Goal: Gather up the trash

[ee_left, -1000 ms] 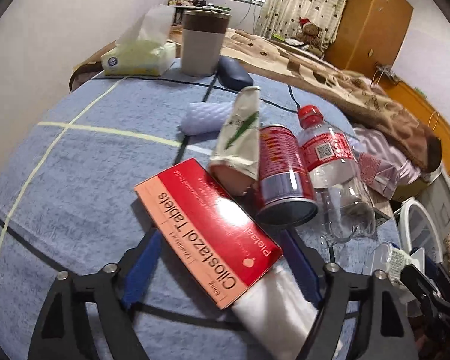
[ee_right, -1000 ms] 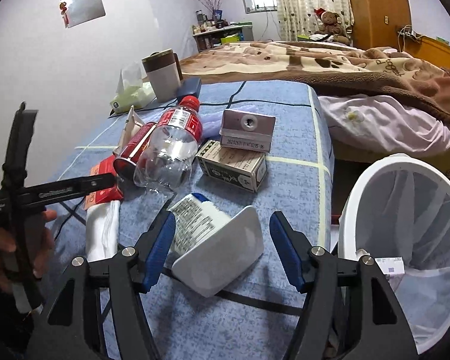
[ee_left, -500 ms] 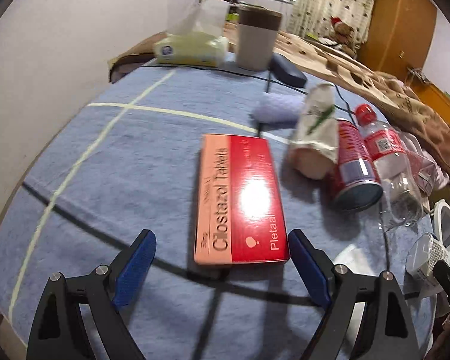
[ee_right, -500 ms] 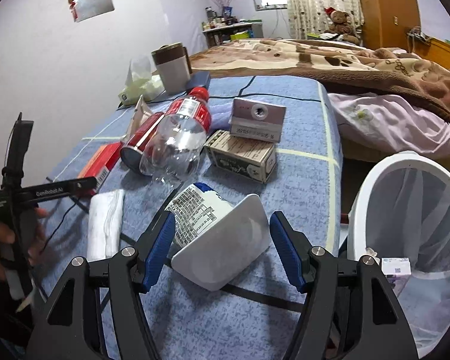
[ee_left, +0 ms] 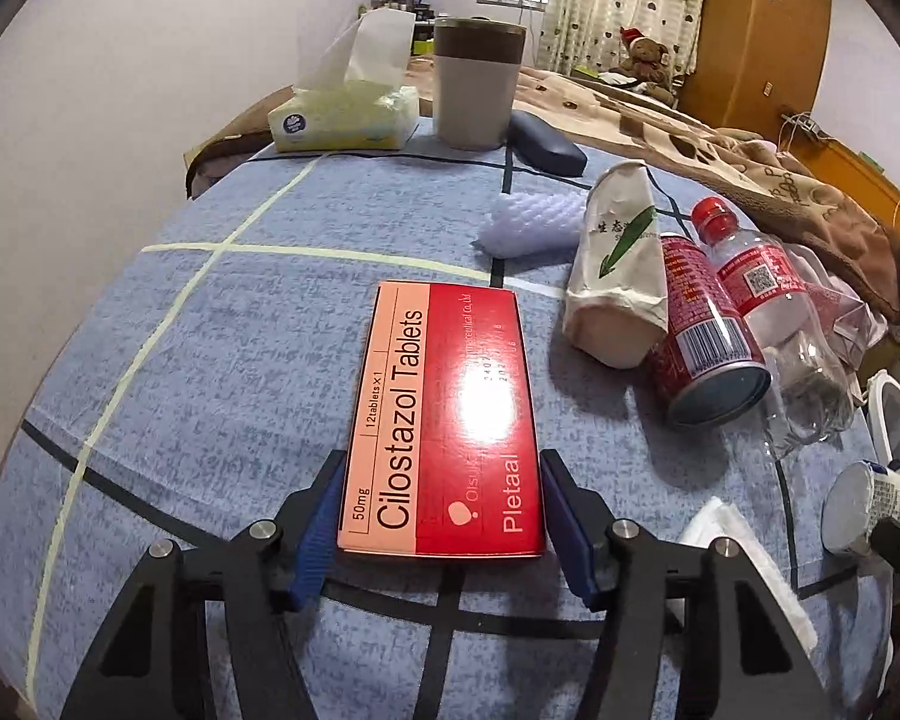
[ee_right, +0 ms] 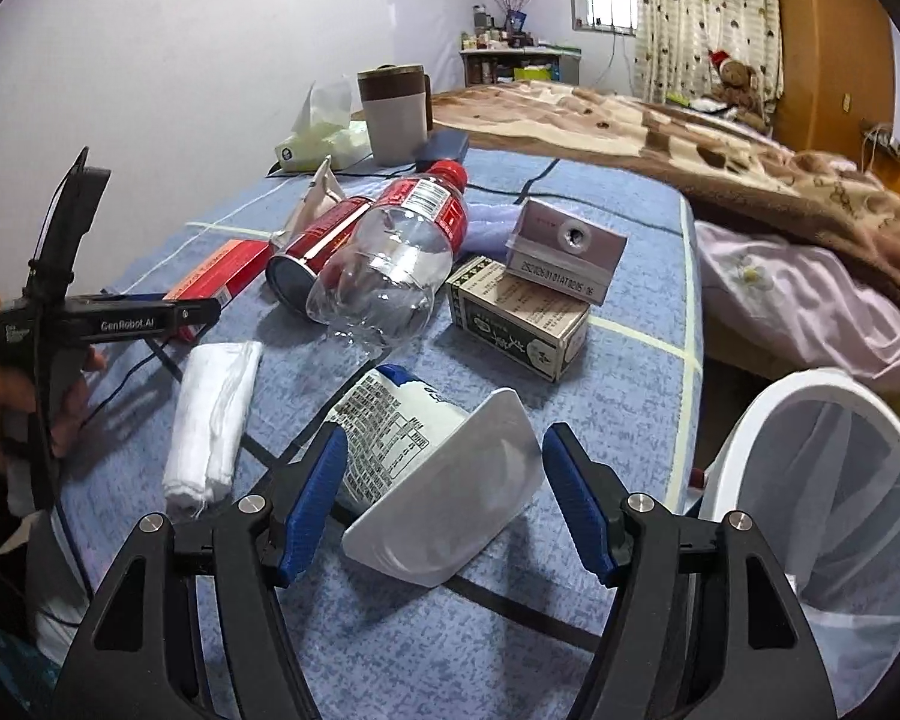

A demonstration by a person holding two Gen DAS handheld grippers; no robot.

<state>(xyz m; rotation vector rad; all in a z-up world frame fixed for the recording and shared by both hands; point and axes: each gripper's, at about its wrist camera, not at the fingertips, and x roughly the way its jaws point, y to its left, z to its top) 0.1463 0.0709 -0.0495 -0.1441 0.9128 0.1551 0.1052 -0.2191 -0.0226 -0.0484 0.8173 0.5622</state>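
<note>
Two claws work the counter [ee_left: 222,324]: the left claw [ee_left: 441,519] has narrowed from wide open to clamp the red tablet box [ee_left: 444,420] at its 6 o'clock end. The right claw [ee_right: 444,498] remains spread around the white tub [ee_right: 426,468], unclamped. Lifting the box toward the bin [ee_right: 750,420] likely follows.

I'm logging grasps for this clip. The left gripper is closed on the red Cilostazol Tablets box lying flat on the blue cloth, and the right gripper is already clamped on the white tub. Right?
Not quite. The right gripper is open: in the right wrist view its blue fingers straddle the white tub with gaps either side. The left gripper does close on the red Cilostazol Tablets box, flat on the blue cloth.
</note>
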